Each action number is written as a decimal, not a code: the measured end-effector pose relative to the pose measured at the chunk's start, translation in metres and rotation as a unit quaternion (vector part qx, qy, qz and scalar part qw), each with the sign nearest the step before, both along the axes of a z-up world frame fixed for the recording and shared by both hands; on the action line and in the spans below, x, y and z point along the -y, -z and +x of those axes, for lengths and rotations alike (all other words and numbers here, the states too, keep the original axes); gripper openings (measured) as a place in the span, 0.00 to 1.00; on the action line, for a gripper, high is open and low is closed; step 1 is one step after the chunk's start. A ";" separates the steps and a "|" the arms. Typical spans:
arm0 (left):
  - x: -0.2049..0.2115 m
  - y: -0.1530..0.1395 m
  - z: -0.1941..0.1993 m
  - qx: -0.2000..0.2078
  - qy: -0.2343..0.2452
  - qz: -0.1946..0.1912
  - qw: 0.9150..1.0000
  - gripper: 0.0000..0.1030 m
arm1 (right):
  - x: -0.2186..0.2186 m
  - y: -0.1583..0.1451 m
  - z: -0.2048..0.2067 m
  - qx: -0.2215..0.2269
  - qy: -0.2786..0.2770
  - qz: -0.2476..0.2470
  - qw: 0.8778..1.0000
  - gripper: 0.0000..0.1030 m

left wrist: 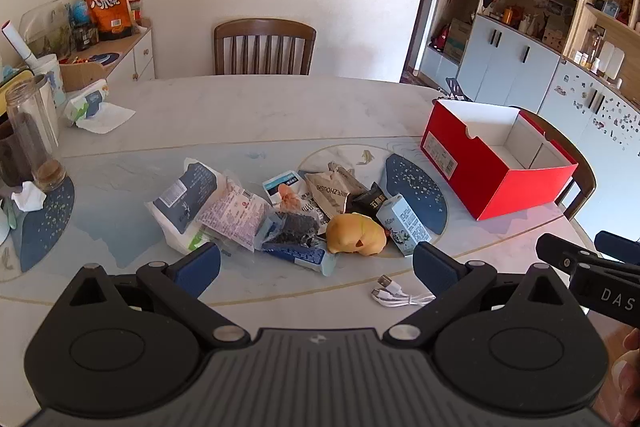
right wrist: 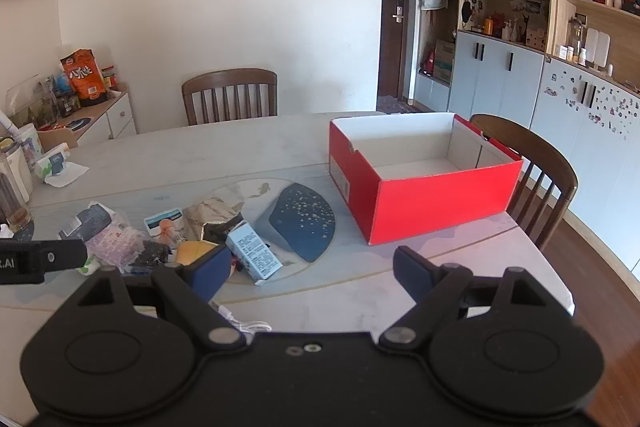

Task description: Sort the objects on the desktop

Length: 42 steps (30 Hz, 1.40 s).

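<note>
A heap of small items lies mid-table: a white and navy packet (left wrist: pixel 182 201), a pink printed bag (left wrist: pixel 236 213), a yellow plush toy (left wrist: pixel 356 233), a light blue carton (left wrist: pixel 402 221) (right wrist: pixel 254 251) and a white cable (left wrist: pixel 394 295). An open red box (left wrist: pixel 496 163) (right wrist: pixel 420 179) with a bare white inside stands to the right. My left gripper (left wrist: pixel 316 267) hovers open just short of the heap, nothing between its fingers. My right gripper (right wrist: pixel 312 267) is open too, nearer the box, holding nothing.
Wooden chairs (left wrist: pixel 264 47) (right wrist: pixel 532 163) stand at the far side and the right side of the table. Jars, a cup and a tissue pack (left wrist: pixel 90 107) crowd the left edge. A side cabinet (left wrist: pixel 120 59) carries snack bags. Cupboards line the right wall.
</note>
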State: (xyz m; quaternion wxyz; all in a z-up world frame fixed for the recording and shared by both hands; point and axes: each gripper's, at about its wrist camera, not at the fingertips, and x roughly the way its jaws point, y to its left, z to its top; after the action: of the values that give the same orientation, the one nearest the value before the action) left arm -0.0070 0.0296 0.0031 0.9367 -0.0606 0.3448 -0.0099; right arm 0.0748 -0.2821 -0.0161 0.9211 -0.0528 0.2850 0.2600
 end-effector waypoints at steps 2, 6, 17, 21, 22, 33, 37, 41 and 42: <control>-0.003 0.000 0.001 0.002 0.001 0.002 1.000 1.00 | -0.003 0.002 -0.002 0.004 -0.004 -0.003 1.000 0.85; -0.009 0.002 0.006 0.009 0.006 0.011 1.000 1.00 | -0.012 0.006 -0.004 0.015 -0.012 -0.008 1.000 0.85; -0.051 0.031 0.033 0.023 0.002 0.031 0.999 1.00 | -0.044 0.038 -0.007 0.003 -0.048 -0.021 0.999 0.85; -0.074 0.042 0.050 0.022 -0.008 0.044 0.999 1.00 | -0.059 0.051 -0.008 0.000 -0.058 -0.033 0.998 0.85; -0.080 0.044 0.055 0.022 -0.011 0.047 0.999 1.00 | -0.063 0.055 -0.008 -0.001 -0.059 -0.037 0.998 0.85; -0.133 0.066 0.107 0.002 -0.033 0.065 0.997 0.99 | -0.096 0.093 -0.006 -0.029 -0.077 -0.063 0.995 0.85; -0.140 0.073 0.119 -0.006 -0.023 0.071 0.997 0.99 | -0.107 0.111 -0.003 -0.039 -0.073 -0.077 0.994 0.85; -0.145 0.080 0.127 -0.018 -0.016 0.071 0.997 0.99 | -0.114 0.127 0.003 -0.068 -0.052 -0.072 0.994 0.85; -0.145 0.081 0.128 -0.020 -0.013 0.071 0.997 0.99 | -0.114 0.129 0.005 -0.076 -0.041 -0.068 0.994 0.85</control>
State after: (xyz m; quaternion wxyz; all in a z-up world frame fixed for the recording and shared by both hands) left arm 0.1210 0.1751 -0.0780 0.9316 0.0016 0.3624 0.0286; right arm 0.0797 -0.1682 -0.1453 0.8797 -0.1074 0.3684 0.2808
